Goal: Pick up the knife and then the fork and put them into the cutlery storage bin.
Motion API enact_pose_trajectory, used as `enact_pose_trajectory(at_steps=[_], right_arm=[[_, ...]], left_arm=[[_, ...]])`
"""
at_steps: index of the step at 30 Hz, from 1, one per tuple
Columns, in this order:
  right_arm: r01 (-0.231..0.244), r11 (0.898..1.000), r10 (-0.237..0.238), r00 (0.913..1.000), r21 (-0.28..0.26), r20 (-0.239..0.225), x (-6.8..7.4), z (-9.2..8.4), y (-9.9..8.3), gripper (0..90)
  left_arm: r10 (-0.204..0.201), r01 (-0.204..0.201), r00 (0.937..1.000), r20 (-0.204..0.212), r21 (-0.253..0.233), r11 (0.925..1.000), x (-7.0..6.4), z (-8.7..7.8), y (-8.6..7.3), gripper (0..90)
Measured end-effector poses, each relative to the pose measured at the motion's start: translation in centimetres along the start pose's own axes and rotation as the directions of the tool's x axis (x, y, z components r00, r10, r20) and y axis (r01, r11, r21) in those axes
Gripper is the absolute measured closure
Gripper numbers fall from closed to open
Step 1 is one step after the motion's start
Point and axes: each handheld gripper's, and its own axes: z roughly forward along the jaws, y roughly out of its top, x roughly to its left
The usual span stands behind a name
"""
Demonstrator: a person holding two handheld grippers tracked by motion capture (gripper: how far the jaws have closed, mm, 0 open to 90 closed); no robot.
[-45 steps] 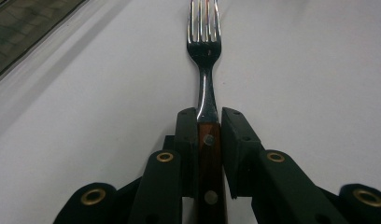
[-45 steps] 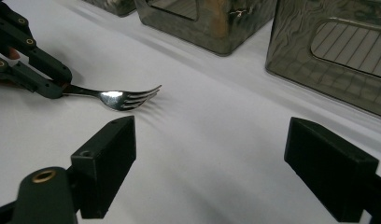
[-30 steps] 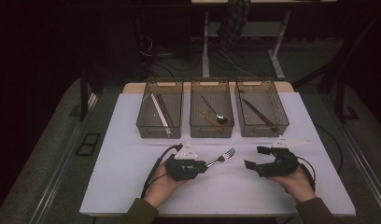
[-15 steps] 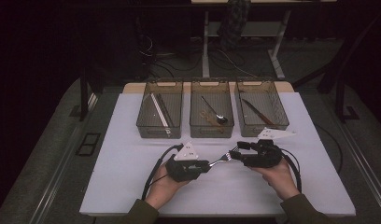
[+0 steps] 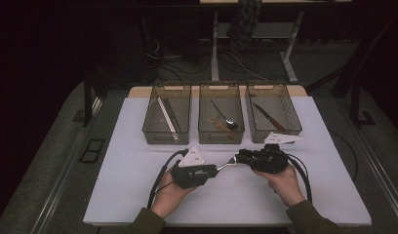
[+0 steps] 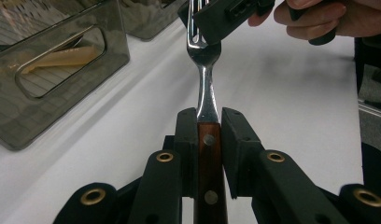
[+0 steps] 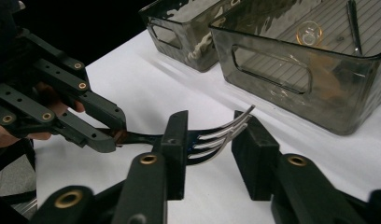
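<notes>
A fork [image 5: 228,163] with a brown wooden handle and steel tines hangs level just above the white table [image 5: 138,195]. My left gripper [image 5: 214,169] is shut on its handle; in the left gripper view both pads clamp the wood [image 6: 208,116] while the tines [image 6: 205,79] point away. My right gripper [image 5: 240,157] faces it from the right. Its jaws have just been closing and stand on either side of the tines [image 7: 216,135], with a gap still showing at the pads. The left gripper [image 7: 109,135] shows at the left in the right gripper view.
Three smoky clear bins stand in a row behind the grippers: the left one [image 5: 166,134] holds long pale utensils, the middle one [image 5: 221,136] a spoon [image 5: 229,123], the right one [image 5: 275,134] a dark knife [image 5: 268,117]. Cables trail from both grippers.
My right gripper has moved left to the fork's tines and its jaws have narrowed around them. The left gripper and the fork have stayed in place.
</notes>
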Motion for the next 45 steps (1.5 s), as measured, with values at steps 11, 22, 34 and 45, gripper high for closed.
enact_pose_trajectory(at_steps=[11,22,34,45], right_arm=[[-0.005,1.000,0.004,0.9996,-0.024,-0.027,0.1,-0.6,0.5,77.8],[0.014,0.998,-0.017,0.9987,-0.063,-0.048,0.6,-0.2,1.5,84.8],[0.033,0.996,-0.036,0.9985,-0.087,-0.041,0.5,-0.7,2.5,86.0],[0.063,0.991,-0.056,0.9964,-0.120,0.064,-1.2,-3.0,4.5,86.0]], left_arm=[[-0.002,0.002,0.9997,0.023,0.011,0.9999,-0.1,0.4,-0.1,76.5],[-0.011,0.010,0.9982,0.060,0.002,0.9999,0.0,0.7,-0.4,74.0],[-0.022,0.025,0.9957,0.090,-0.032,0.9992,1.1,-0.2,-1.3,55.5],[-0.056,0.059,0.9975,0.044,-0.055,0.9968,2.9,-3.1,-4.2,35.8]])
